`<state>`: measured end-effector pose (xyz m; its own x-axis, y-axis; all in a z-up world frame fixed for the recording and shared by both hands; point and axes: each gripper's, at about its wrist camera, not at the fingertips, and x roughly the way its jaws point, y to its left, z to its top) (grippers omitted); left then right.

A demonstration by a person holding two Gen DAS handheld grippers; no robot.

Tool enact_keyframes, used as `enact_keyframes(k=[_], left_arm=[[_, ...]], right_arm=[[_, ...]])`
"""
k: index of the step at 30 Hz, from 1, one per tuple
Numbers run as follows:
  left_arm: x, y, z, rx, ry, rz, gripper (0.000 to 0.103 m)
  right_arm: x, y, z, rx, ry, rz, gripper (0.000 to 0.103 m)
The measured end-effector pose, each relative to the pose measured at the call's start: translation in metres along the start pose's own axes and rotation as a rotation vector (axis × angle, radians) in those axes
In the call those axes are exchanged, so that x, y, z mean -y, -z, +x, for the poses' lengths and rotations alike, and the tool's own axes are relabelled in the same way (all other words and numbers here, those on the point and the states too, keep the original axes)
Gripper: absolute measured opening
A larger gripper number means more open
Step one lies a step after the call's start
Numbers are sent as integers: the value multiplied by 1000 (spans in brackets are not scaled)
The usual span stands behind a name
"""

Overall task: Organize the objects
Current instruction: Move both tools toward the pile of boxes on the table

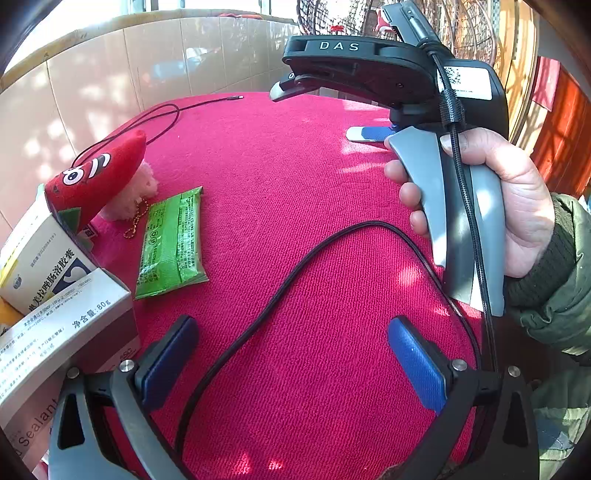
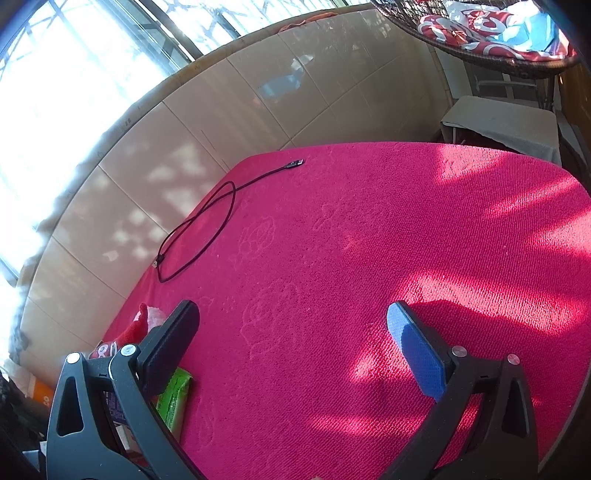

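In the left wrist view a red plush toy [image 1: 99, 177] with a face and a gold chain lies at the left on the pink cloth [image 1: 295, 192]. A green packet [image 1: 170, 243] lies flat beside it. White printed boxes [image 1: 44, 266] are stacked at the left edge. My left gripper [image 1: 295, 354] hovers open over bare cloth with nothing between its fingers. A hand [image 1: 517, 214] holds my right gripper [image 1: 321, 110] at the right, its jaws apart. In the right wrist view my right gripper [image 2: 295, 347] is open and empty. The plush toy [image 2: 135, 328] and green packet [image 2: 177, 395] show past its left finger.
A loose black cable [image 2: 199, 221] lies at the far left of the pink cloth [image 2: 369, 240]. Another black cable [image 1: 280, 295] loops across the cloth below my left gripper. A tiled wall [image 2: 221, 122] borders the table. A wicker chair [image 2: 498, 29] and a cloth-covered stool [image 2: 506, 122] stand behind.
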<state>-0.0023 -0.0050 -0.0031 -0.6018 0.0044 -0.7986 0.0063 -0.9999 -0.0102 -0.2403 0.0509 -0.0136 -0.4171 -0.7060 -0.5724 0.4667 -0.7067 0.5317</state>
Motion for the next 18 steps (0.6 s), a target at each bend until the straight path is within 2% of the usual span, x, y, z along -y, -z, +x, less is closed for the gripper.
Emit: enact_keyframes(k=[2,5,9,12,15,17,18], left_arm=[[3,1,-3,-2,-8,-7,103],[13,6,-19,16,38,3,103],[15,11,-79,159,62,-15,103],[-7,18,-136,309,58,-127,103],[-48,30,-184,450,-25,-266,103],[-94,40,-194,483,-146,-350,103],[-105,51,-202,480,-211,-396,103]], right_arm=[[0,0,-1,4,-5,6,103],[1,2,-6,4,6,3,103],[-1,2,-17,-7,-6,-6,103],[-8,0,-32,19,-33,-31,103],[-25,-1,-45,25,-93,-88,103],[-39,3,-50,-4,-149,-144,103],[-47,6,-51,-30,-185,-175,103]])
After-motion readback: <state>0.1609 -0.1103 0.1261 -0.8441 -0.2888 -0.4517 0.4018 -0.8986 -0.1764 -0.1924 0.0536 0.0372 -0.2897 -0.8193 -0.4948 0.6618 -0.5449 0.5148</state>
